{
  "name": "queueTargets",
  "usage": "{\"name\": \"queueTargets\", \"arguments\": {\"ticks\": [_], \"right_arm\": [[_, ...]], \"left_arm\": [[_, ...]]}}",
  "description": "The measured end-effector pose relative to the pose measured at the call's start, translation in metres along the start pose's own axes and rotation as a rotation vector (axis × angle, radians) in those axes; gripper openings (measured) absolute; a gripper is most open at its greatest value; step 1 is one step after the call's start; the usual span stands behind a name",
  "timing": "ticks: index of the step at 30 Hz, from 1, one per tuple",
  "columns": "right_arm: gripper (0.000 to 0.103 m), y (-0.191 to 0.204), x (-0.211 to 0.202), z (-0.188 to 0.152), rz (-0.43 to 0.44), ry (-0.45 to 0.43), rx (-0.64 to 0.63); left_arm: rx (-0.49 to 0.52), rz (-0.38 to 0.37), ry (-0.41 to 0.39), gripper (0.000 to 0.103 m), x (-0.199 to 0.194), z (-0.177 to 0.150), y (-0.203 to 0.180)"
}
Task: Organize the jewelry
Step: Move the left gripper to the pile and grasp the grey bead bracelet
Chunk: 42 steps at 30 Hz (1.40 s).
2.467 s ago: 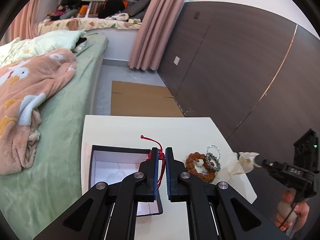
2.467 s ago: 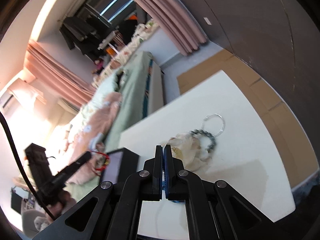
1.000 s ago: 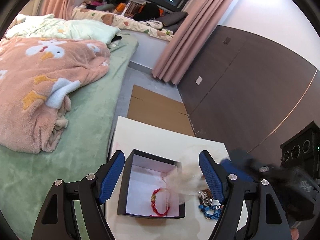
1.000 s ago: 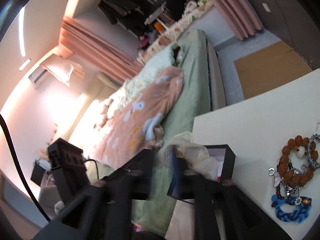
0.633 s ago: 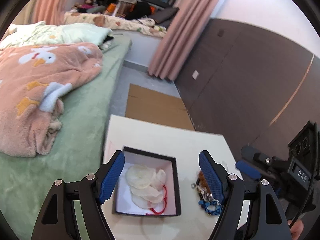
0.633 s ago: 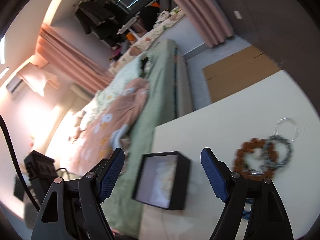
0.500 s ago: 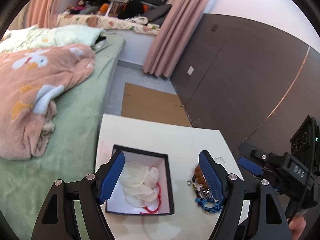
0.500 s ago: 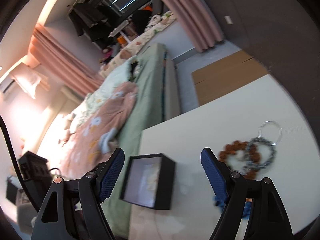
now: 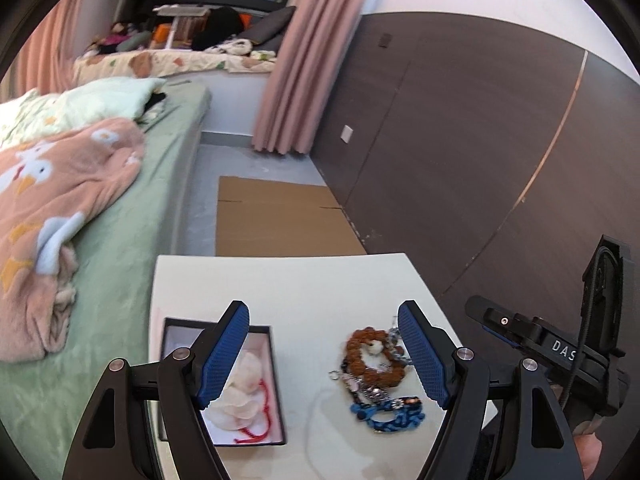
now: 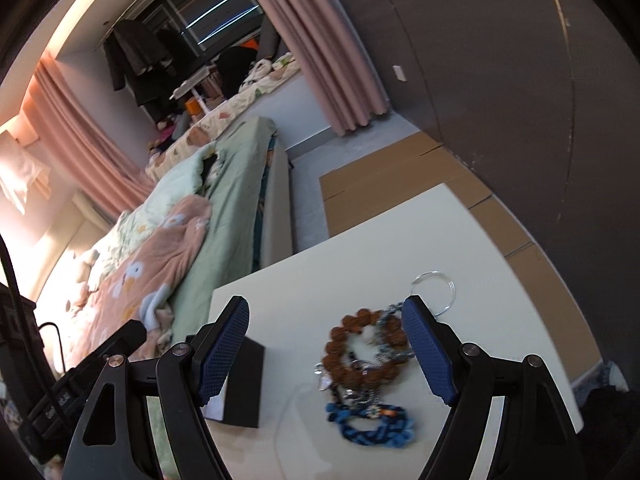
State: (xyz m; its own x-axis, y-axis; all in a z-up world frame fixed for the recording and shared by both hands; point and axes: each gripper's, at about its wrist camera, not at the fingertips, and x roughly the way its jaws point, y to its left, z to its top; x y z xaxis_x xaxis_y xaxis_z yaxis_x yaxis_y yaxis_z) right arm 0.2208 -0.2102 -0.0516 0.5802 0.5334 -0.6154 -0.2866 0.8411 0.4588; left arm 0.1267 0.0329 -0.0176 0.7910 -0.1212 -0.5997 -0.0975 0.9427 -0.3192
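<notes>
A black box with a white lining sits at the table's left side, holding a white pouch and a red cord bracelet. Right of it lies a pile: a brown bead bracelet, silver pieces, a blue braided bracelet. My left gripper hovers open and empty above the gap between box and pile. My right gripper is open and empty over the brown bead bracelet, with the blue bracelet nearer and a wire hoop beyond. The box shows at its left finger.
The small white table stands beside a green bed with a pink blanket. Flat cardboard lies on the floor beyond it, and a dark panelled wall runs along the right. A hand holds the right gripper's body.
The left gripper let the red bracelet go and the right let the pouch go; both lie in the box. Both grippers opened wide and swung right, toward the pile.
</notes>
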Motion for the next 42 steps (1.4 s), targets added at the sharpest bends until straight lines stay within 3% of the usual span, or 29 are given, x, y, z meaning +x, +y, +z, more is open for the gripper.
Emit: {"name": "queueTargets", "arguments": {"ticks": [7, 12, 16, 20, 24, 31, 37, 42], "right_arm": [[0.080, -0.026, -0.013, 0.005, -0.028, -0.022, 0.035], [0.091, -0.041, -0.025, 0.007, -0.039, -0.044, 0.044], [0.093, -0.058, -0.028, 0.008, -0.010, -0.019, 0.095], [0.094, -0.072, -0.030, 0.006, -0.026, -0.007, 0.131], [0.093, -0.087, -0.033, 0.006, -0.043, 0.003, 0.161], [0.093, -0.116, -0.019, -0.004, -0.102, 0.123, 0.212], [0.084, -0.132, -0.006, -0.008, -0.094, 0.192, 0.240], [0.083, -0.137, 0.006, -0.012, -0.084, 0.248, 0.257]], "left_arm": [[0.062, -0.002, 0.017, 0.077, 0.008, 0.010, -0.027], [0.109, -0.015, 0.048, 0.077, 0.019, 0.012, -0.050], [0.130, -0.040, 0.106, 0.077, 0.036, 0.011, -0.064], [0.177, -0.025, 0.166, 0.077, 0.057, 0.005, -0.075], [0.186, -0.067, 0.228, 0.077, 0.080, 0.001, -0.083], [0.221, -0.091, 0.356, 0.056, 0.125, -0.015, -0.096], [0.150, -0.124, 0.453, 0.043, 0.155, -0.035, -0.085], [0.111, -0.145, 0.497, 0.043, 0.171, -0.042, -0.080]]}}
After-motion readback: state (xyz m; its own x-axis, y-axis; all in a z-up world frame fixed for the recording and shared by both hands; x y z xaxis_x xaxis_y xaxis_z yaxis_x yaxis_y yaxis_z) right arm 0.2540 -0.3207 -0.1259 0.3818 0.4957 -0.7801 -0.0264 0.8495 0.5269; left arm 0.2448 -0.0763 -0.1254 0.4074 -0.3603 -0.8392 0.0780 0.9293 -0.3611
